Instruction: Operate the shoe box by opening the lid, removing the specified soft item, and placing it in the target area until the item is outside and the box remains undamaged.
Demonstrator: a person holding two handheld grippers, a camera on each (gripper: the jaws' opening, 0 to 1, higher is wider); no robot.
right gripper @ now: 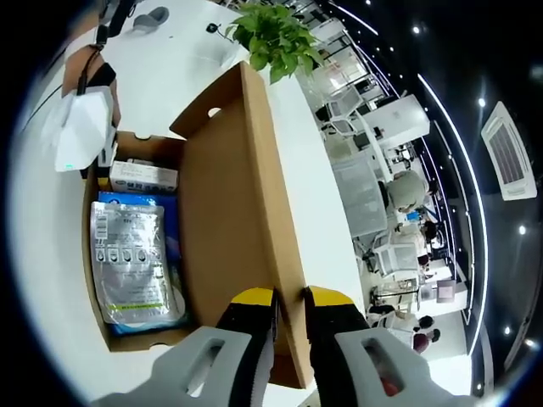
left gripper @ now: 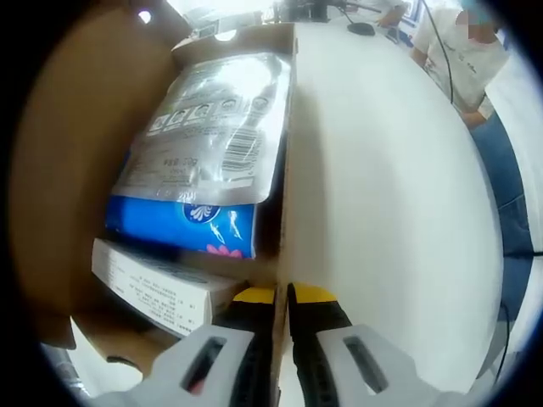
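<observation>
the left gripper (left gripper: 281,298) pinches the shoe box (left gripper: 59,195) wall, the right gripper (right gripper: 288,305) the raised lid (right gripper: 233,220), fingers nearly closed. at 11 o'clock in the left gripper view lies the silvery pouch (left gripper: 212,127), seemingly light, limp and slippery; an edge pinch looks best.

One open box, three packs inside, two grippers.

Counted: one cardboard shoe box (right gripper: 225,212) with one raised lid (right gripper: 254,153); inside it, one silver foil pouch (left gripper: 212,127), one blue packet (left gripper: 182,225) beneath that pouch, and one white carton (left gripper: 157,288) (three items in all, no more of them discernible). Two grippers: left gripper (left gripper: 282,297) pinched onto one box wall, right gripper (right gripper: 288,305) pinched onto the lid's edge. One white table (left gripper: 382,212). One potted plant (right gripper: 276,38) past the box. One person in a white shirt (left gripper: 467,55) at the table's far side.
</observation>
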